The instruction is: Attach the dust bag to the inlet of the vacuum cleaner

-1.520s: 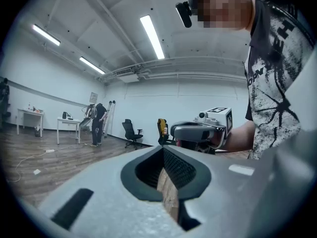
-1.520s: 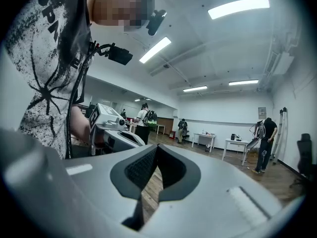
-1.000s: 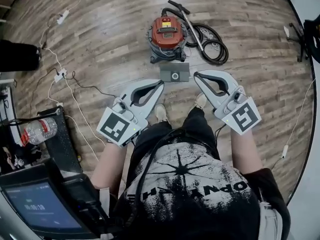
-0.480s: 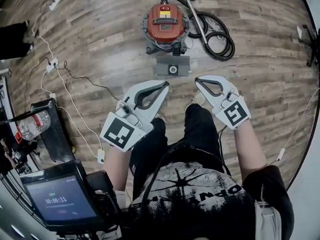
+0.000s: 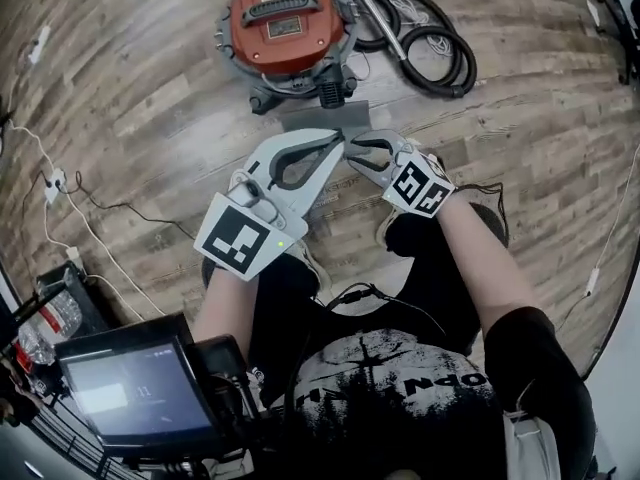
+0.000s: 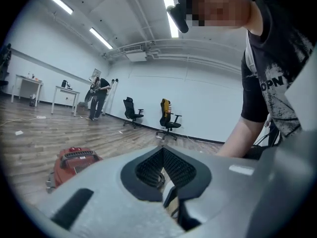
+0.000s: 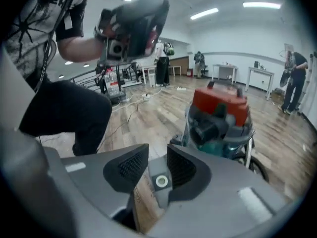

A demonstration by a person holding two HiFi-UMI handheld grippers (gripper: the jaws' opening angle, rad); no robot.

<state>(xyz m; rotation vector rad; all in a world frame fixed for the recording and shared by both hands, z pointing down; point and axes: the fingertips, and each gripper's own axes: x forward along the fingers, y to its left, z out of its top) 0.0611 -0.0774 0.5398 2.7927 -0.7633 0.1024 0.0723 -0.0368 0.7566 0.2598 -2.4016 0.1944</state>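
Note:
A red canister vacuum cleaner (image 5: 280, 18) stands on the wood floor, with its black inlet (image 7: 205, 128) facing me. The flat grey dust bag (image 5: 362, 131) lies on the floor just in front of it, mostly covered by both grippers. Its white ring (image 7: 161, 181) shows through the gap of my right gripper (image 5: 352, 144). That gripper's jaws have just been opening; they stand apart over the bag and the pads press on nothing. My left gripper (image 5: 338, 140) is shut and empty, with its tip beside the right one. The vacuum (image 6: 74, 162) sits low at its left.
A black hose and metal wand (image 5: 420, 38) coil to the right of the vacuum. White cables and a power strip (image 5: 55, 180) run along the floor at left. A tablet (image 5: 140, 393) sits at lower left. My legs (image 5: 440, 258) are under the grippers. Office chairs (image 6: 168, 120) stand by the far wall.
Both grippers have dropped and moved forward to the dust bag in front of the vacuum. The right jaws have come apart. The vacuum looks nearer and larger.

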